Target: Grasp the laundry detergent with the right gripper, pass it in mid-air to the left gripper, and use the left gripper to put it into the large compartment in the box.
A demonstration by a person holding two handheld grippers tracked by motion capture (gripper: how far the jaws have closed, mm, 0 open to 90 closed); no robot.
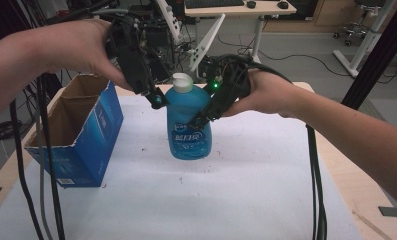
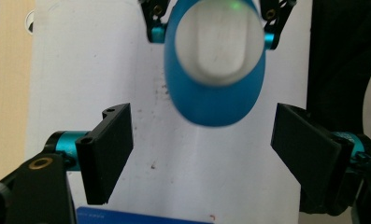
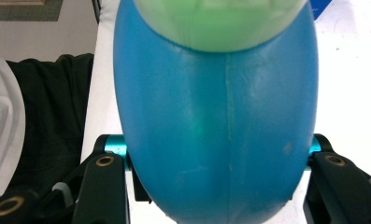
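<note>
A blue bottle (image 1: 188,127) with a white flip cap (image 1: 182,82) is upright over the white sheet. My right gripper (image 1: 195,121) reaches in from the right and is shut on the bottle's body, one jaw on each side. In the right gripper view the bottle (image 3: 216,130) sits between the fingers (image 3: 106,184). My left gripper (image 1: 157,98) hangs open just left of the cap, pointing down. In the left gripper view its wide-apart fingers (image 2: 106,151) frame the sheet, with the bottle (image 2: 206,100) and cap (image 2: 219,46) ahead of them.
An open cardboard box (image 1: 81,135) with blue printed sides stands at the table's left. A white sheet (image 1: 246,200) covers the wooden table. Black cables (image 1: 316,190) trail from both grippers down the left and right sides. Desks and a chair stand behind the table.
</note>
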